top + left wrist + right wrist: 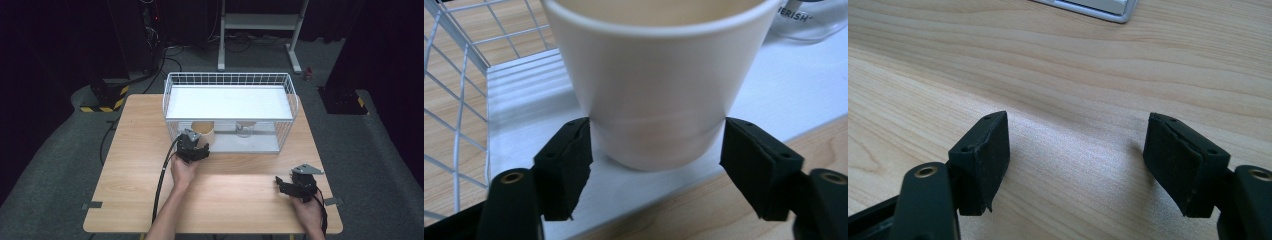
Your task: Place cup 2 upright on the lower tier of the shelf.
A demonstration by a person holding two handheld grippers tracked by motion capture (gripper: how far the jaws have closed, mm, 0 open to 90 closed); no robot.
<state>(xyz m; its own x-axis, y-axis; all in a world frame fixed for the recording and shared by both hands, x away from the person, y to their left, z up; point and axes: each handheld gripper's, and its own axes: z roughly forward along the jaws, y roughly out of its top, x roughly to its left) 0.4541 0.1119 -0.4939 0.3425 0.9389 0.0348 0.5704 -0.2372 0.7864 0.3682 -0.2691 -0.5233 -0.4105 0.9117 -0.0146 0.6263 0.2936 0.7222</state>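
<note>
The paper cup [659, 85] stands on the wire rack's [230, 80] lower shelf [524, 100]; we judge it light and crushable, best gripped low. Our left hand-held gripper [656, 165] pinches its base; the right hand-held gripper [1075, 160] rests released on the worktop [1073, 75].

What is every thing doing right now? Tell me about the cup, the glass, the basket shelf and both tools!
Paper cup: upright, empty as far as its top shows, on the lower shelf.
Left tool: jaws on both sides of the cup's base, touching it.
Right tool: open, holding nothing, low over the table.
Glass: standing on the lower shelf beside the cup.
Wire rack: upright on the table.
</note>
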